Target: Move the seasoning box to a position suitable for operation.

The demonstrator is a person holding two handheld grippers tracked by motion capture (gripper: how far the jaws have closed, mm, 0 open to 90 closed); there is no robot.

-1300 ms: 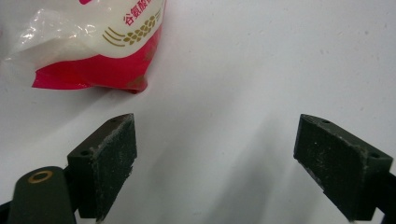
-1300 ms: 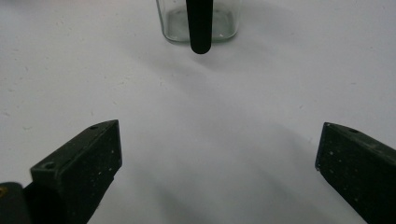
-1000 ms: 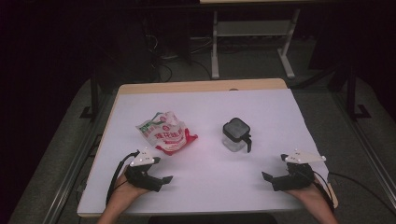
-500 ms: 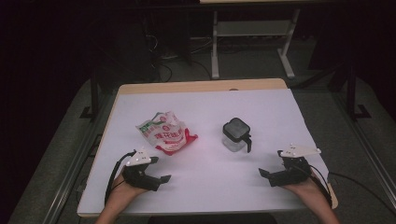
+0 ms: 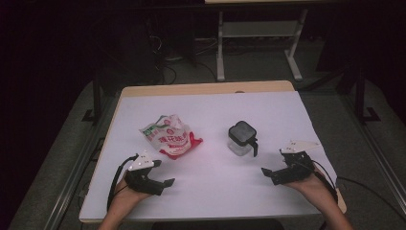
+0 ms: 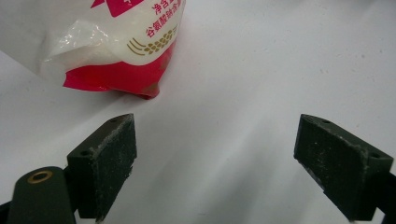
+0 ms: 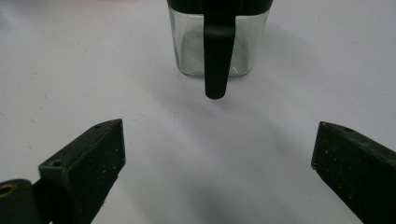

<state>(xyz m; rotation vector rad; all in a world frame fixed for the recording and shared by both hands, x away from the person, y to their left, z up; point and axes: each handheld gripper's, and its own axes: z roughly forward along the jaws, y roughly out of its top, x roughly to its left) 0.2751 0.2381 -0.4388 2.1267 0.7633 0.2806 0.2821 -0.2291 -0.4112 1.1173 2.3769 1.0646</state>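
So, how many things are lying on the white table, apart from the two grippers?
2: a red-and-white bag left of centre on the table, and a clear jar with a black lid right of centre. Nothing seems hidden.

A crumpled red-and-white bag (image 5: 171,136) lies left of an upright black-lidded glass jar (image 5: 241,139).

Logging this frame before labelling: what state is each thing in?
Bag: lying crumpled on the table, top looks open, untouched.
Jar: upright, black lid on, handle hanging down its side, looks empty.
Left tongs: open, holding nothing, short of the bag.
Right tongs: open, holding nothing, facing the jar's handle.
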